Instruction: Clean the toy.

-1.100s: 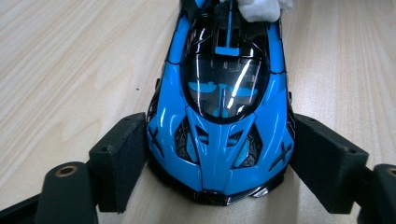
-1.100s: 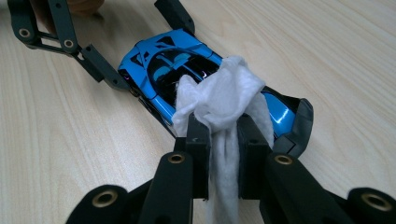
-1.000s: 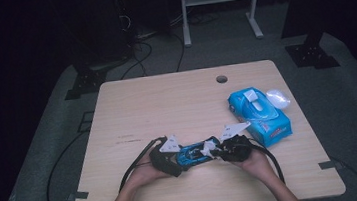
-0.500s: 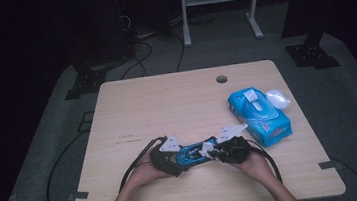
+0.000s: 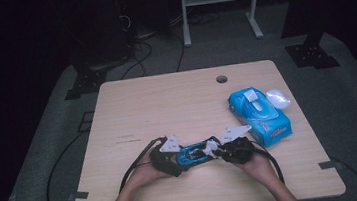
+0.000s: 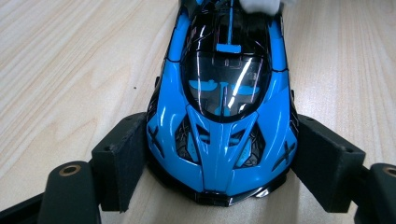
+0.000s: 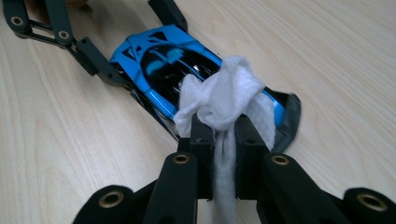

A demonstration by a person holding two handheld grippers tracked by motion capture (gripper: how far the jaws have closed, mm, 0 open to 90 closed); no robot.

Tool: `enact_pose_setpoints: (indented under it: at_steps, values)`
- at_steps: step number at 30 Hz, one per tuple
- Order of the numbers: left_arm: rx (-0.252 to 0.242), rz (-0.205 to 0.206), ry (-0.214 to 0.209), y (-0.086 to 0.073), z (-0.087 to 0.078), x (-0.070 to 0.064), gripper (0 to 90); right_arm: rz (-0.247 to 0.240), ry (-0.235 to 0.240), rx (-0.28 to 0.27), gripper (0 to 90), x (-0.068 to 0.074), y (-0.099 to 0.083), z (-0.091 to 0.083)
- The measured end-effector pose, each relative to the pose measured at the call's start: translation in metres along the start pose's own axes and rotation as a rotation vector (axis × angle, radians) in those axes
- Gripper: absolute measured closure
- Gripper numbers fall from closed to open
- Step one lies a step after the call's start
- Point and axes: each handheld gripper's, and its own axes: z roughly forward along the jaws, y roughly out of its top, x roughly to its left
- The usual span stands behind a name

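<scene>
Wooden tabletop point(image 5: 166, 101), near edge: left tongs point(image 6: 219, 163) clamp blue toy car point(image 6: 224, 116) at its nose; right tongs point(image 7: 219, 133) pinch white wipe point(image 7: 219, 98) pressed onto car's rear.

Very little has moved over the last second: the right gripper point(image 5: 218, 149), clamped on the white wipe point(image 7: 219, 100), has edged slightly left along the blue toy car point(image 5: 195, 154), so the wad now lies a touch farther onto the car's rear deck. The grey plate on that gripper has shifted a little left with it. The left gripper point(image 5: 175, 157) has crept slightly right.
</scene>
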Motion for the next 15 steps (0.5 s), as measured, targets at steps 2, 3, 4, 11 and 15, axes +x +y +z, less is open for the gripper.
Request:
enact_pose_setpoints:
  at_steps: [2,3,4,11,15]
  values:
    - [-0.004,-0.003,0.000,-0.001,0.000,0.000,23.6,-0.014,0.014,-0.007,80.4,0.006,0.004,0.004]
    - [-0.002,-0.001,0.000,-0.001,0.000,0.000,23.6,-0.027,0.028,-0.015,80.4,0.010,0.007,0.007]
    - [-0.001,0.000,0.000,-0.001,-0.001,0.000,23.7,-0.041,0.029,-0.018,80.4,0.014,0.009,0.010]
    - [-0.002,0.009,0.006,0.000,0.000,-0.001,23.9,-0.020,-0.032,0.012,81.3,-0.005,0.001,-0.002]
    - [0.002,0.009,0.007,0.002,0.001,-0.002,24.2,-0.022,-0.052,0.006,81.6,0.001,0.002,0.001]
